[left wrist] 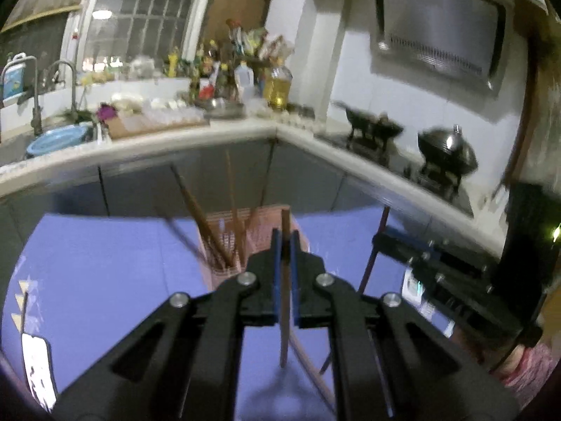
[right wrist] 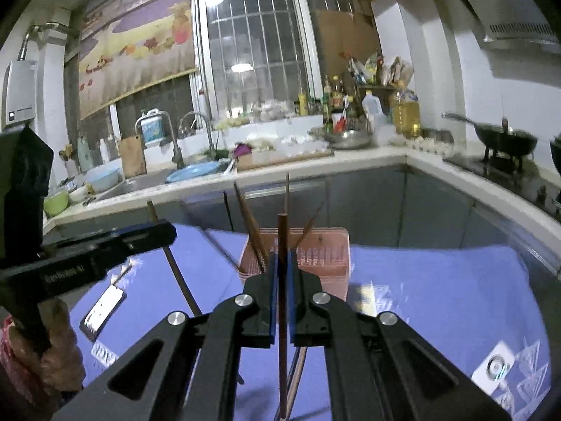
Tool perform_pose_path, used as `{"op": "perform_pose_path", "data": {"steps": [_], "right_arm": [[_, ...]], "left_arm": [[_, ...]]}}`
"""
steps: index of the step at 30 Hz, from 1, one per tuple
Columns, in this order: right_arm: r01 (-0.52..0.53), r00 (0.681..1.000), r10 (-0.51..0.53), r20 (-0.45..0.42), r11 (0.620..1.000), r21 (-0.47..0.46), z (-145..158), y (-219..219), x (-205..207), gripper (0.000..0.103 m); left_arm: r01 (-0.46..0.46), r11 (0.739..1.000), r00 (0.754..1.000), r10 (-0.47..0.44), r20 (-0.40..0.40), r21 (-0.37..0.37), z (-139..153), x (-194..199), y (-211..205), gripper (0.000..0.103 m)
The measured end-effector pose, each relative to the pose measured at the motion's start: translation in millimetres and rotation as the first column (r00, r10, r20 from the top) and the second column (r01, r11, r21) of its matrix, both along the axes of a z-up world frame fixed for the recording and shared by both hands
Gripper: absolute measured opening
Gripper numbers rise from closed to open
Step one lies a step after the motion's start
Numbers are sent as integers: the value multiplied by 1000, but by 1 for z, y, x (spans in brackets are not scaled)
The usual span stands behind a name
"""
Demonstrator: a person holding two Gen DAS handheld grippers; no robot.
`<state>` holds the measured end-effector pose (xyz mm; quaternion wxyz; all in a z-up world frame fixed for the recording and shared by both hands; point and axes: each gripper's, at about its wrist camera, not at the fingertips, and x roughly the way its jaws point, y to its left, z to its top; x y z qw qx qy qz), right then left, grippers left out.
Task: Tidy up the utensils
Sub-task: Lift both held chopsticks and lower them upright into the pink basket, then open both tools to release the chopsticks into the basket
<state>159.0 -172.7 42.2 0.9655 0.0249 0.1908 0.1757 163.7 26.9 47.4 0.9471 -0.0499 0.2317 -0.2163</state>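
Note:
My left gripper (left wrist: 285, 236) is shut on a brown chopstick (left wrist: 284, 298) that stands nearly upright between its blue pads, above the purple table (left wrist: 105, 263). My right gripper (right wrist: 282, 258) is likewise shut on a brown chopstick (right wrist: 281, 351), also upright. Just beyond both grippers stands a pink slotted utensil basket (right wrist: 315, 256) holding several chopsticks (right wrist: 254, 231) that lean outward; the same basket (left wrist: 224, 231) shows in the left wrist view. The right gripper (left wrist: 380, 240) appears at the right of the left wrist view, the left gripper (right wrist: 164, 228) at the left of the right wrist view. Another loose chopstick (right wrist: 298, 375) lies on the table below.
A phone (right wrist: 103, 310) lies on the purple table at the left, a white device (right wrist: 494, 368) at the right. Behind runs an L-shaped kitchen counter (right wrist: 350, 161) with a sink, a blue basin (right wrist: 193, 172), bottles, and woks (left wrist: 445, 154) on a stove.

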Motion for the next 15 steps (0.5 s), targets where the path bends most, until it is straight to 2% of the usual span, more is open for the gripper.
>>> {"op": "perform_pose_path", "data": {"steps": [3, 7, 11, 15], "right_arm": [[20, 999, -21, 37, 1000, 21, 31, 6, 26, 5], [49, 994, -56, 97, 996, 78, 62, 12, 58, 5], [66, 986, -80, 143, 993, 101, 72, 21, 92, 5], [67, 990, -75, 120, 995, 71, 61, 31, 121, 5]], "left_arm": [[-49, 999, 996, 50, 70, -8, 36, 19, -2, 4], [-108, 994, 983, 107, 150, -1, 67, 38, -7, 4], [-150, 989, 971, 145, 189, 11, 74, 61, -12, 4], [-155, 988, 977, 150, 151, 22, 58, 89, -17, 4]]}}
